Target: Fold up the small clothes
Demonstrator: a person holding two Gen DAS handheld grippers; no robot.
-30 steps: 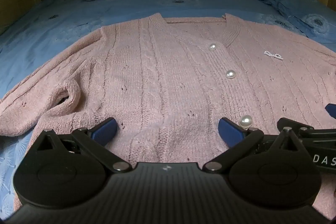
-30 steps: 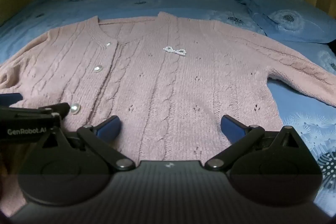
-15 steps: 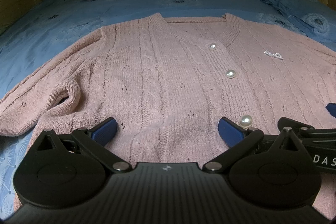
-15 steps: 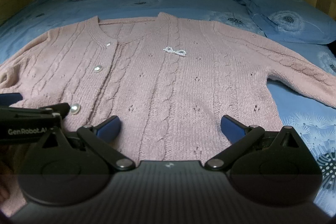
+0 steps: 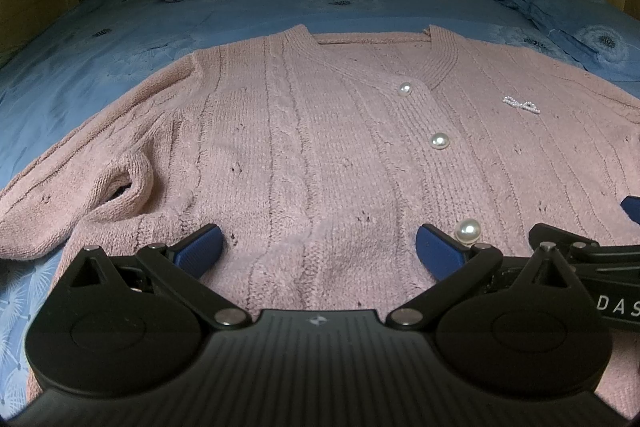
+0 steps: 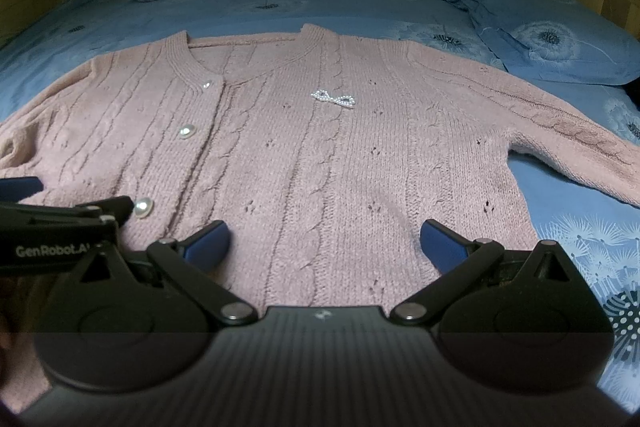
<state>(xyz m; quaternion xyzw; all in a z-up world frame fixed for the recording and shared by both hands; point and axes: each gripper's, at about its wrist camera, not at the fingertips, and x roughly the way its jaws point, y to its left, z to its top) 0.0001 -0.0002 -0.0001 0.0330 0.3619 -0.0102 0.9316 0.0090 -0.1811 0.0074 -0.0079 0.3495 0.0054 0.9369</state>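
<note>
Cardigan [image 5: 320, 147] flat on bed [image 5: 120, 39], hem nearest; left claw [image 5: 318, 247] and right claw [image 6: 324, 243] spread wide, empty, side by side over hem.

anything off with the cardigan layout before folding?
Mostly flat and buttoned. One oddity: the sleeve on the left tool's side is bunched back against the cardigan, while the other sleeve lies extended.
</note>
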